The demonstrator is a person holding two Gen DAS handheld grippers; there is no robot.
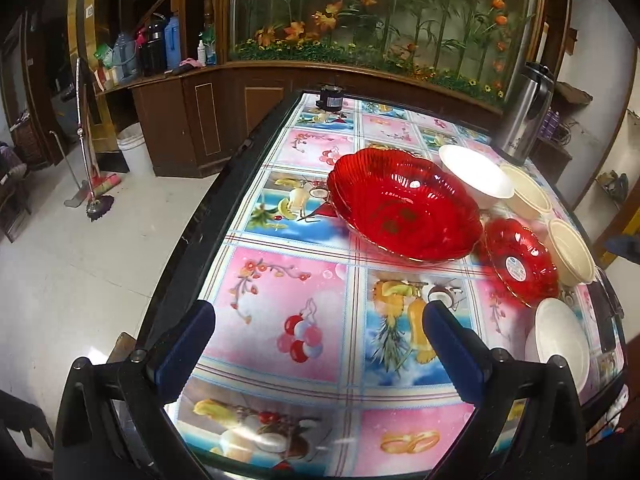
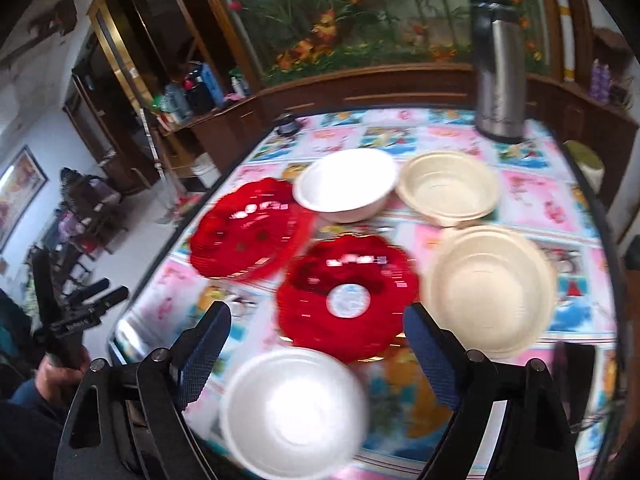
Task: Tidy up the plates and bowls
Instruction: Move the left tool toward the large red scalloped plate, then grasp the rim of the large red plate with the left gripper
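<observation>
- Left claw (image 1: 318,322) gapes wide with nothing in it, above the table's (image 1: 288,292) patterned cloth.
- Right claw (image 2: 316,326) is just as wide and empty, over the near white bowl (image 2: 294,410).
- Beyond it sit the small red plate (image 2: 347,298), large red bowl (image 2: 246,236), far white bowl (image 2: 346,184) and two cream bowls (image 2: 490,292), all close together.
- A steel flask (image 2: 498,68) stands at the far edge.

You face a dark wooden cabinet (image 1: 192,120) under a glass case of artificial flowers (image 1: 380,12). Glossy white floor tiles (image 1: 80,260) spread left, where a mop (image 1: 94,200) stands.
</observation>
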